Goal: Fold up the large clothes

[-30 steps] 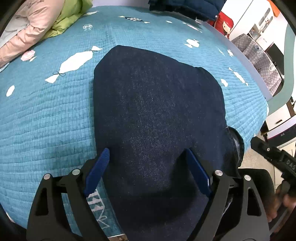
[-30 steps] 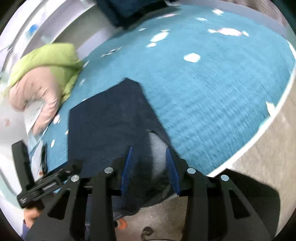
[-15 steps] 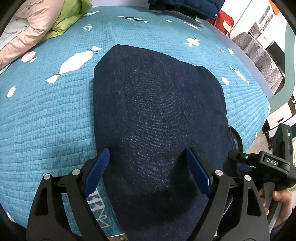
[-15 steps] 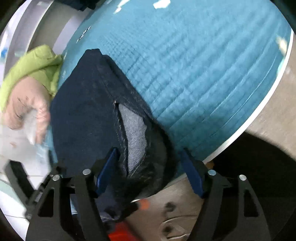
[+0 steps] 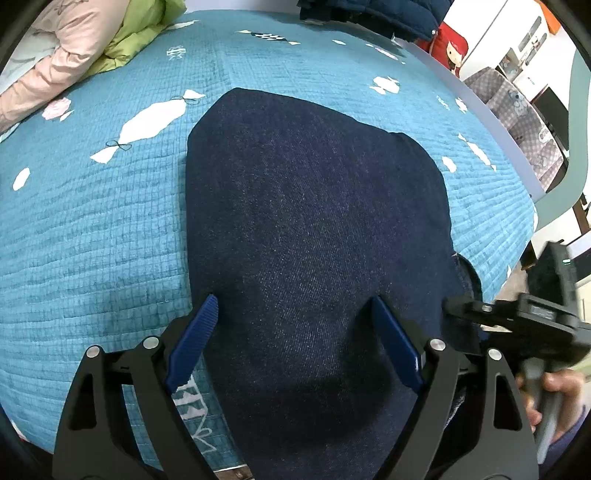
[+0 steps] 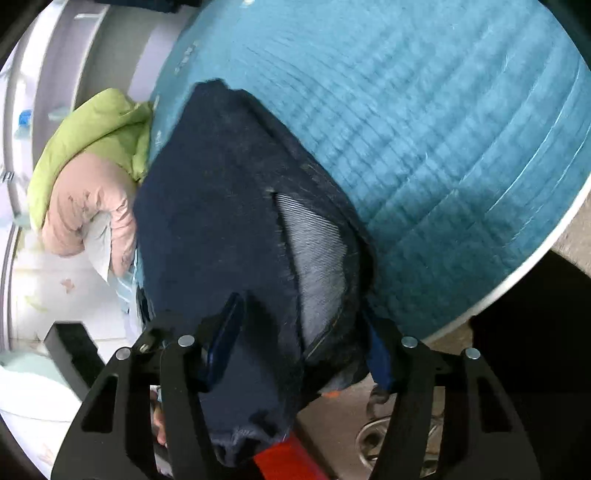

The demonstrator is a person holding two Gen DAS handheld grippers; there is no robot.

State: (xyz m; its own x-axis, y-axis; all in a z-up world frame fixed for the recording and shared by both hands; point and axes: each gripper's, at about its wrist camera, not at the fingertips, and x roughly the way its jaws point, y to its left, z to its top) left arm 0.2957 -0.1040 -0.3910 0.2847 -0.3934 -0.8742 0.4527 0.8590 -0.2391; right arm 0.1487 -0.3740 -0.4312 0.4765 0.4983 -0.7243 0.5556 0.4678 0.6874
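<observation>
A dark blue denim garment [image 5: 314, 221] lies flat on the teal quilt [image 5: 92, 240], its near end hanging over the bed's edge. My left gripper [image 5: 292, 300] hovers open just above the near part of the denim, fingers spread across its width, nothing pinched. My right gripper [image 6: 301, 314] is at the denim's [image 6: 207, 221] right edge, where a fold shows the pale inside [image 6: 317, 251]. Its jaws are closing with bunched denim between them; the right finger is partly hidden behind the cloth. A hand [image 5: 554, 384] holds that gripper at the lower right of the left wrist view.
A pink garment [image 5: 74, 48] and a green one [image 5: 140, 40] lie piled at the far left of the bed. Dark blue clothing [image 5: 369, 11] sits at the back. The bed's white edge [image 6: 535, 258] runs on the right, with floor [image 6: 351, 424] below.
My right gripper dropped and rolled toward the denim's edge at the bedside; its jaws opened wider around the cloth, then narrowed slightly. It came into the left wrist view. The left gripper stayed still.
</observation>
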